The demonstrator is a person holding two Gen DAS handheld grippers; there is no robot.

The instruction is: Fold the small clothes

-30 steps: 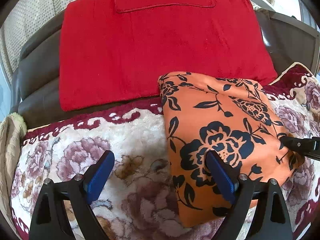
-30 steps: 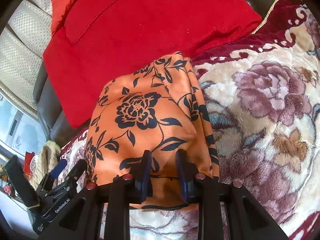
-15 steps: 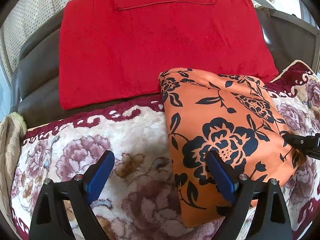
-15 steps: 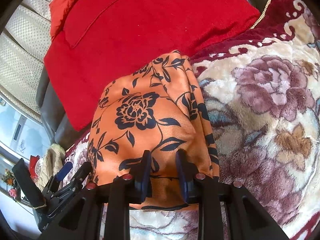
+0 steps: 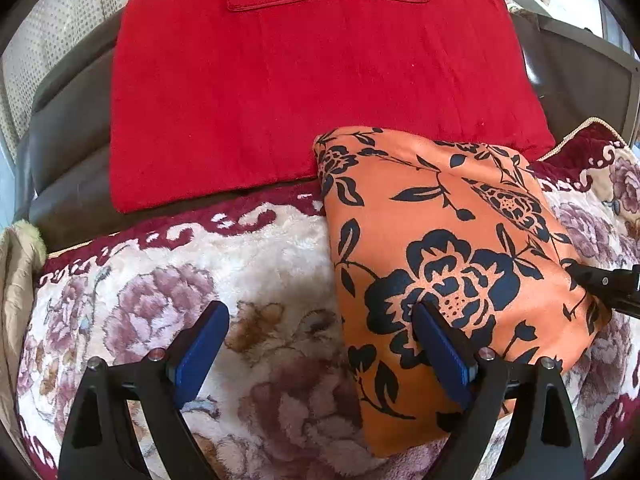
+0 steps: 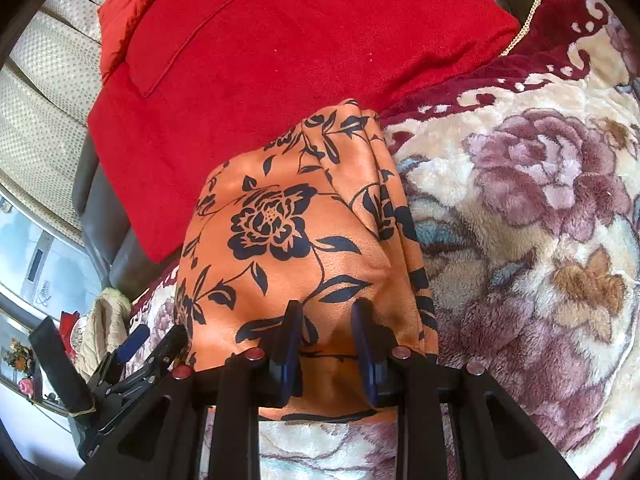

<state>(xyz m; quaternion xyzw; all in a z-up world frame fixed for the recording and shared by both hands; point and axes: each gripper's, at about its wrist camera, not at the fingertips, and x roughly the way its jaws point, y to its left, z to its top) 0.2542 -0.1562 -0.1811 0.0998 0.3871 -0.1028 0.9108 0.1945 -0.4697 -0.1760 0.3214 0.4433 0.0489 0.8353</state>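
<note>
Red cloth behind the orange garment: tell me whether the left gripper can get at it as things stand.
Probably yes. The left gripper is open and holds nothing, and only bare floral blanket lies between it and the red cloth. The orange garment sits off to its right.

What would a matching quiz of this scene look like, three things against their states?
Things:
1. left tool
2. right tool
3. red cloth

States:
A. nipping the near edge of the orange floral garment
B. lying flat behind, untouched
C. wide open above the floral blanket

Pairs: 1-C, 2-A, 3-B
</note>
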